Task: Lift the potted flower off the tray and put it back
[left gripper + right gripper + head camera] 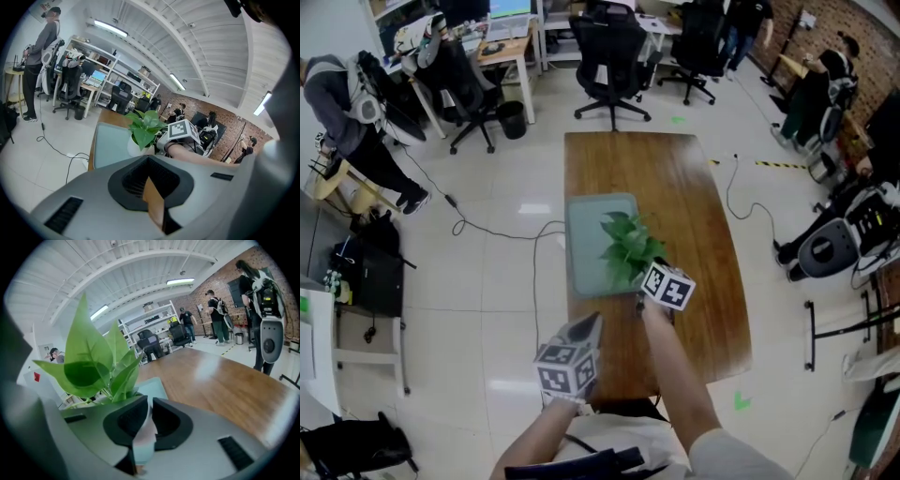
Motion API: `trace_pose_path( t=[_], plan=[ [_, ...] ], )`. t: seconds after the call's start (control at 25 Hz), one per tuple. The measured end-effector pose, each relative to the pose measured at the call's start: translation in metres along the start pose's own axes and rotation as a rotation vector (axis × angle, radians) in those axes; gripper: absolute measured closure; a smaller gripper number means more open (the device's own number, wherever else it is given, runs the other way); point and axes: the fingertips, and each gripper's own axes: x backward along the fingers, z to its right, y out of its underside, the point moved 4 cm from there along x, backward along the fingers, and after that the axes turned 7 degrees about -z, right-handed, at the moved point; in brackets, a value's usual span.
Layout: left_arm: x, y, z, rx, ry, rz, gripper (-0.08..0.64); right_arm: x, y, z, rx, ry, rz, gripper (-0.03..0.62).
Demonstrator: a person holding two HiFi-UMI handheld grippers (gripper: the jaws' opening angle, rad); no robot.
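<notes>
I'm pinching the white pot's (135, 150) rim with my right gripper (143, 430), jaws nearly together on it. The potted flower (628, 248) is at the tray's (586, 220) near right corner. I'm judging it light but top-heavy, with a hard, slick rim and floppy leaves, so I'm gripping rim, not foliage. My left gripper (152, 199) is idling, pressed together, empty.

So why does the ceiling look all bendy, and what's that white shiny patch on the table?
Right gripper view: the wide-angle lens curves the ceiling into arcs, and light glare whitens the wooden table; the potted flower looms huge, being close. Left gripper view: same bending, dark corners.
</notes>
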Motion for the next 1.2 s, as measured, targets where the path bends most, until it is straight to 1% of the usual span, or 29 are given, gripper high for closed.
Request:
trace_pose_path(
  t=[0.16, 0.36, 0.6, 0.84, 1.2],
  plan=[
    [-0.011, -0.002, 0.013, -0.033, 0.039, -0.009, 0.565, 0.015, -0.011, 0.027, -0.026, 0.041, 0.033, 0.552],
    [-0.029, 0.001, 0.031, -0.061, 0.096, -0.038, 0.565, 0.029, -0.014, 0.074, -0.092, 0.101, 0.039, 0.552],
    [-0.046, 0.003, 0.044, -0.073, 0.123, -0.068, 0.565, 0.037, -0.010, 0.118, -0.140, 0.159, 0.038, 0.552],
    [-0.053, 0.005, 0.044, -0.080, 0.122, -0.088, 0.565, 0.034, -0.004, 0.132, -0.147, 0.183, 0.041, 0.552],
    [-0.058, 0.012, 0.034, -0.080, 0.103, -0.115, 0.565, 0.024, 0.014, 0.136, -0.154, 0.187, 0.031, 0.551]
  ],
)
